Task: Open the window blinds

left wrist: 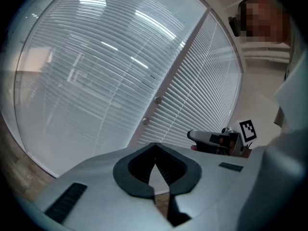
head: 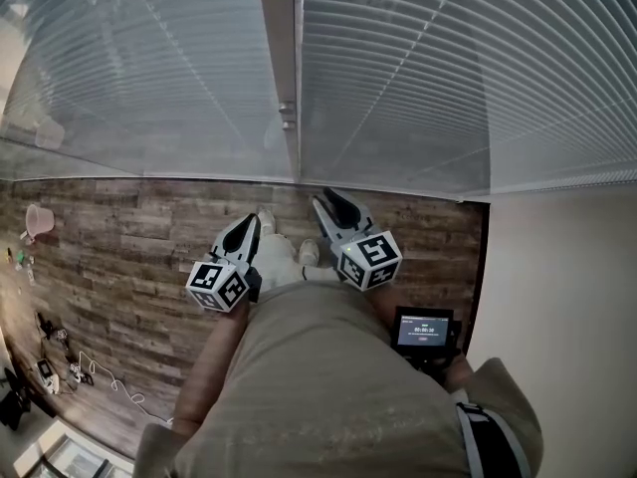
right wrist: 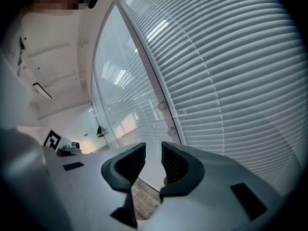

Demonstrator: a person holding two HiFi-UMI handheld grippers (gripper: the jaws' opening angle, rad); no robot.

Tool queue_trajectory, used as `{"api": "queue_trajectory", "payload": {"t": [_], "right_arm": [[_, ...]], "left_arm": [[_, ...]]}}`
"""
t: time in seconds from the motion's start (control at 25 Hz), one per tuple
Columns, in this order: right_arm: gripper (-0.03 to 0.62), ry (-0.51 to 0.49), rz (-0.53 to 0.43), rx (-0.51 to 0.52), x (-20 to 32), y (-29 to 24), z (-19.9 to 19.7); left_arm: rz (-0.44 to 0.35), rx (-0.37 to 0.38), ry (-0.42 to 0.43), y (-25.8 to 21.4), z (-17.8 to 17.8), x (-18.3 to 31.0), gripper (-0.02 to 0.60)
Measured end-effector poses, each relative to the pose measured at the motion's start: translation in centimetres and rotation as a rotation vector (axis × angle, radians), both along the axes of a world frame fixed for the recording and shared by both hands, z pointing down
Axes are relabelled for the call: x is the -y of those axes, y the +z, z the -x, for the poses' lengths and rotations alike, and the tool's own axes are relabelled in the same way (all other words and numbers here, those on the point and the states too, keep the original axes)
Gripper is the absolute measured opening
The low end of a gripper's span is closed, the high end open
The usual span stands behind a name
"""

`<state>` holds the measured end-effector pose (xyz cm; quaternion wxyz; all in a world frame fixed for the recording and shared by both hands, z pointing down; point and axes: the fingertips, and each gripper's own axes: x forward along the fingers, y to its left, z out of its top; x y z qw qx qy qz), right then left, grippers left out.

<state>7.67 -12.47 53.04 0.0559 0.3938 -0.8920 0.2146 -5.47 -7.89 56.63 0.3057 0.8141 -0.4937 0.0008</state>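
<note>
White horizontal blinds [head: 149,68] hang with their slats closed over two window panes, split by a grey upright frame [head: 282,58] that carries two small knobs [head: 288,116]. Both grippers are held low in front of the person, short of the blinds and touching nothing. My left gripper [head: 248,226] points at the frame's foot with its tips meeting, shut and empty [left wrist: 155,145]. My right gripper [head: 324,200] is closer to the blinds [right wrist: 231,81], its jaws a little apart with nothing between them [right wrist: 153,149]. No cord or wand shows clearly.
Wood-plank floor [head: 129,257] runs to the window. A plain wall [head: 567,287] closes the right side. A small device with a lit screen [head: 423,329] sits at the person's right hip. A pink cup [head: 38,219] and loose cables [head: 70,371] lie far left.
</note>
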Motion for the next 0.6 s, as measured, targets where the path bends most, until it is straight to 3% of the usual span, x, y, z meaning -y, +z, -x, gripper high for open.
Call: {"api": "queue_trajectory", "payload": {"t": [0.6], "right_arm": [[0.092,0.054,-0.019,0.002,7.6,-0.2,4.6]], "left_arm": [[-0.036,0.014,0.075,-0.7,4.5,9.0,0.015]]}}
